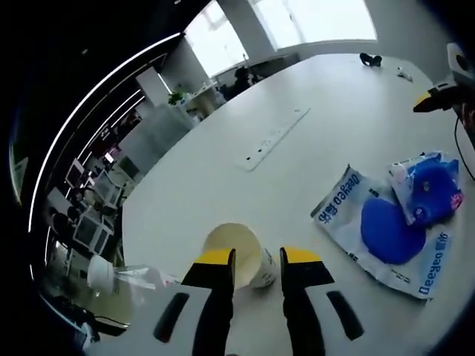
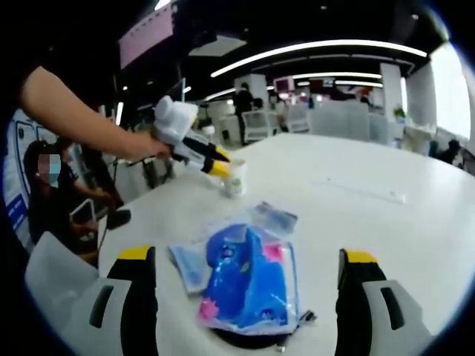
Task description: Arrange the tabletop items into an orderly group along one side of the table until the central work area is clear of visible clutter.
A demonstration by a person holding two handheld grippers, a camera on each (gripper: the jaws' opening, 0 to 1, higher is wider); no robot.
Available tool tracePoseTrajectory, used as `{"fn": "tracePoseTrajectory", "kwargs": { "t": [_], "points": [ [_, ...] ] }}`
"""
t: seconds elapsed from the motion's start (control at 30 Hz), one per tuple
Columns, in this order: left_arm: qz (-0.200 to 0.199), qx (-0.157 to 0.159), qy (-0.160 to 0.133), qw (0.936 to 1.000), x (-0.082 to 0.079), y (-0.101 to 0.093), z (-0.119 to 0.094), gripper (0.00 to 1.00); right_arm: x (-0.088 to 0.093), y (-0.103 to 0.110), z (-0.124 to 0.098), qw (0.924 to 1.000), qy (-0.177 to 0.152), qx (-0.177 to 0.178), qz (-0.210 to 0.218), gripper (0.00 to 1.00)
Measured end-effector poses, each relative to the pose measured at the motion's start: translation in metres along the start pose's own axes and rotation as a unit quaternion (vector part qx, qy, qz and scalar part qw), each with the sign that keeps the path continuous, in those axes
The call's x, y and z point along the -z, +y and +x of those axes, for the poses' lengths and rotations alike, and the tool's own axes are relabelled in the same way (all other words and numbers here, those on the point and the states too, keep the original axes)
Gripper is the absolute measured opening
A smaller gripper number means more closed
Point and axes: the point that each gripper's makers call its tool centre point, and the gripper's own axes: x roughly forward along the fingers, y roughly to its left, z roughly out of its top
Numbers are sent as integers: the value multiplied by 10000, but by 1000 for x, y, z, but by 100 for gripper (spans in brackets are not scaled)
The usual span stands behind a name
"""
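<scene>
Left gripper view: my left gripper (image 1: 257, 257) rests low over the white table (image 1: 297, 148), its yellow-tipped jaws set on either side of a paper cup (image 1: 239, 252); the cup's wall lies between the jaws, but I cannot tell whether they press it or merely flank it. The cup stands near the table edge, its mouth open toward the camera. To the right lie a flat white packet with a blue disc (image 1: 382, 230) and, overlapping its far corner, a blue plastic pouch (image 1: 429, 189). A long white strip (image 1: 273, 139) lies along the table centre, and a small dark object (image 1: 370, 59) sits at the far end. Right gripper view: my right gripper (image 2: 249, 278) is spread wide, jaws well apart, with the blue plastic pouch (image 2: 249, 285) lying on the table (image 2: 386, 200) between them, touching neither. Beyond it, near the table edge, the paper cup (image 2: 234, 178) stands at the tips of my left gripper (image 2: 220, 165), which my hand (image 2: 141, 146) holds from the left
</scene>
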Motion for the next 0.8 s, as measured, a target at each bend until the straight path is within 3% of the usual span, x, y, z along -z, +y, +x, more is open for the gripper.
{"fn": "tracePoseTrajectory", "kwargs": {
  "t": [0.17, 0.8],
  "points": [
    [-44, -29, -34, 10000, 0, 3, -5, 25, -9, 2, -1, 10000, -71, -21, -53, 100],
    [-182, -132, -415, 9989, -34, 7, -43, 40, -35, 10, -14, 9991, -288, -48, -311, 100]
  ]
}}
